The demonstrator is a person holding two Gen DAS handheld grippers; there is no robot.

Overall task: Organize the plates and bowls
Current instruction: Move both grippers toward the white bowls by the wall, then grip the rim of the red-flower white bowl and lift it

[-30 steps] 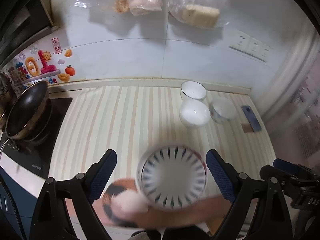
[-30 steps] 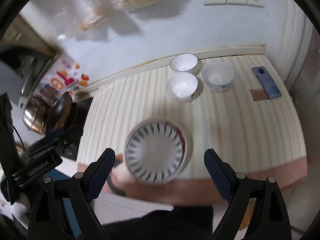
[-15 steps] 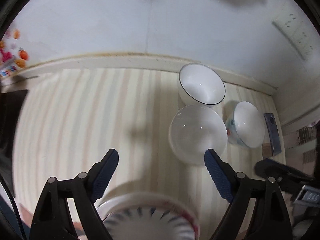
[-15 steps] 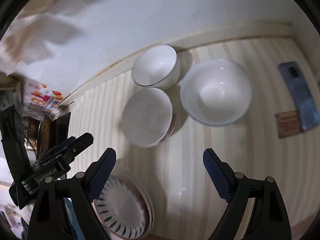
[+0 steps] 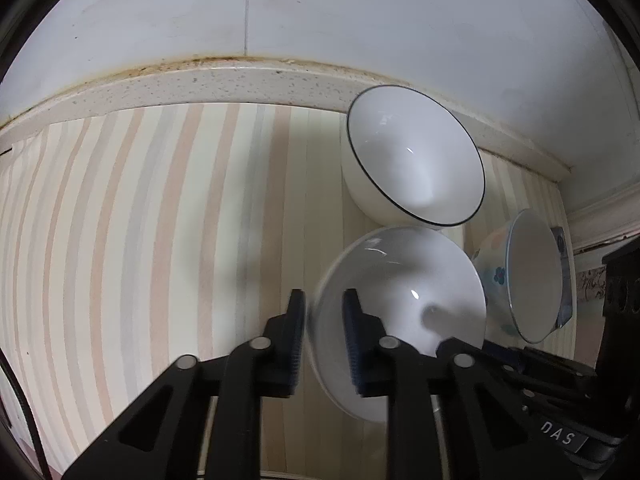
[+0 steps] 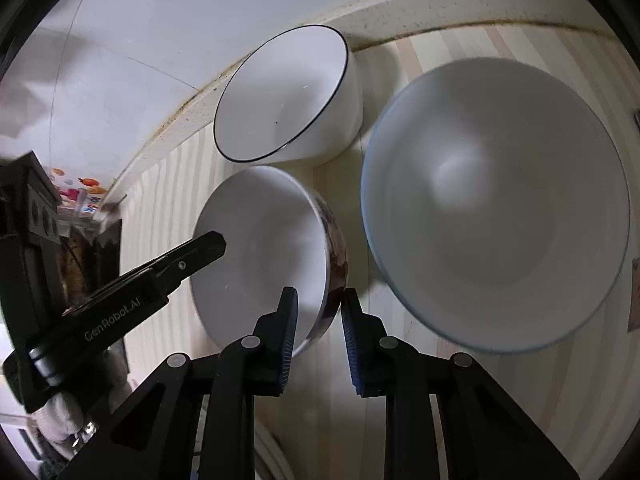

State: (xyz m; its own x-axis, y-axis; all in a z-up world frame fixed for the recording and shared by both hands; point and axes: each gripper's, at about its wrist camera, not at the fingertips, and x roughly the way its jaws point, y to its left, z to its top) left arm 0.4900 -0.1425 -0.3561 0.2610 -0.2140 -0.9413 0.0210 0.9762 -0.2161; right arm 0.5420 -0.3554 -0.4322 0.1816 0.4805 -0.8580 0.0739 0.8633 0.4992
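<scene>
Step in hand: grasping the first bowl for stacking. Both grippers work on the same item, the middle bowl (image 5: 400, 312), which stands on the striped table (image 5: 120, 220) near the back wall.

Left gripper (image 5: 323, 332): the jaws are narrowed across the bowl's rim at its 9 o'clock edge, one jaw outside the wall and one inside. Blur at the rim prevents confirming firm contact; the grip appears nearly or just closed on the bowl.

Right gripper (image 6: 318, 320): the jaws straddle the rim of the same bowl (image 6: 264, 252) at its 5 o'clock edge, inner jaw over the white interior, outer jaw beside the patterned outer wall. A narrow gap seems to remain.

Surroundings: the black-rimmed bowl (image 5: 412, 164) sits at 12 o'clock of the middle bowl, touching or nearly touching it. The blue-flowered bowl (image 6: 492, 208) sits at 3 o'clock, just beside it.

Next move, as judged: confirm both grips are seated, then lift vertically to clear the neighbours before nesting the bowl into one of them. Uneven lifting by the two grippers could tip the bowl.
</scene>
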